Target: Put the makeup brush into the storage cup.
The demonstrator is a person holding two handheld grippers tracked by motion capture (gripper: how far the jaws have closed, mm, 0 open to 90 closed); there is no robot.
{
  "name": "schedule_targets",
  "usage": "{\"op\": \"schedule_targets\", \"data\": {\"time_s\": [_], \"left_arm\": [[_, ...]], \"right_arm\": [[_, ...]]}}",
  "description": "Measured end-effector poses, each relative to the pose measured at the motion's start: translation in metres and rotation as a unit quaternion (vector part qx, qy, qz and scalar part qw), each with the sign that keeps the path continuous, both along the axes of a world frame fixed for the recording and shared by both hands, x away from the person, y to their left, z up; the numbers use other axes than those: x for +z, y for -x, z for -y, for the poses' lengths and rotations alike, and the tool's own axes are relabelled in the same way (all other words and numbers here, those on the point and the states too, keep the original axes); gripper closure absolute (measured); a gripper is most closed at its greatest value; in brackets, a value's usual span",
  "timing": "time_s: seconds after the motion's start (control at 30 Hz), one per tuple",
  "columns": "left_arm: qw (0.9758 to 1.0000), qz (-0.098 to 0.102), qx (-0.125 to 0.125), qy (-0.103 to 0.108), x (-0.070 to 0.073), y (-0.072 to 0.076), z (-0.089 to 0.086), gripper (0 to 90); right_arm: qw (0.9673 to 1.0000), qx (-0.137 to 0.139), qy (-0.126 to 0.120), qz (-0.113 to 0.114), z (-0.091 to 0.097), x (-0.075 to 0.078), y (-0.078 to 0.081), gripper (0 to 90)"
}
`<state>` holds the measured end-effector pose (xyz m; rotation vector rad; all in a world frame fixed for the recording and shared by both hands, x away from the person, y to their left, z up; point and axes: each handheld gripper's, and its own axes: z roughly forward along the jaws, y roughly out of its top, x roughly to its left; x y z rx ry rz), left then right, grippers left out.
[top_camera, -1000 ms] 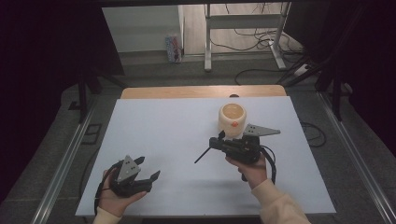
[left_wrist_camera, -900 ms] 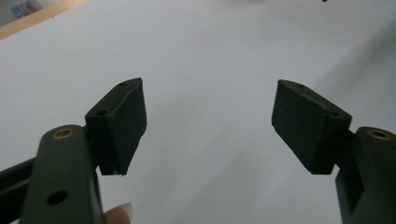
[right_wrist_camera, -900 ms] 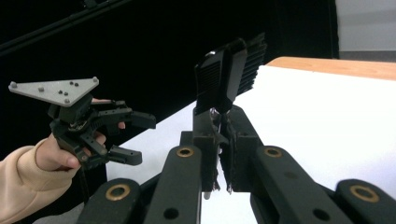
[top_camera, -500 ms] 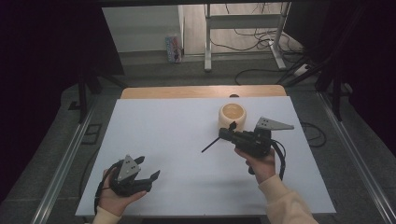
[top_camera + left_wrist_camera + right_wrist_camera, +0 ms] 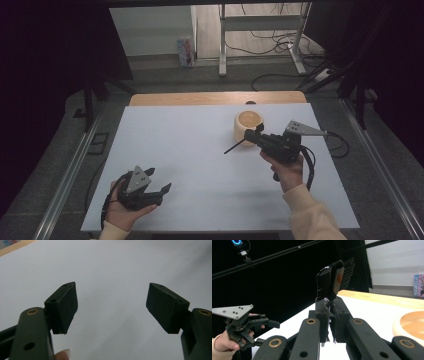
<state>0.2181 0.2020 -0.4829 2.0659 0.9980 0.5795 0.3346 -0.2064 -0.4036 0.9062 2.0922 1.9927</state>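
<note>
My right gripper was clamped on a thin black comb-like piece, which stuck out leftward above the white table, just beside the near side of the wooden bowl at the far right. My left gripper rested near the table's near-left edge, its jaws spread wide with nothing between them.

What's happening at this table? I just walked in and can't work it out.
A person holds a two-jaw tool in each hand over a white table. The right tool is shut on a thin black spatula-like utensil, raised beside a wooden bowl that sits near the table's far edge. The left tool rests near the front-left corner with its jaws wide open and nothing between them.
</note>
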Motion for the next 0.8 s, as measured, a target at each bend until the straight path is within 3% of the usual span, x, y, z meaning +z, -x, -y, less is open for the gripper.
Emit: {"op": "schedule_targets", "data": {"time_s": [0.47,0.8], "left_arm": [[1.0,-0.002,0.001,-0.001,0.0,-0.001,0.0,25.7],[0.9999,0.002,0.01,0.007,0.003,-0.001,-0.005,25.5]], "right_arm": [[0.9995,-0.027,-0.01,0.014,0.014,0.009,-0.008,84.3],[0.9985,-0.043,-0.017,0.031,0.016,0.027,-0.015,84.3]]}}
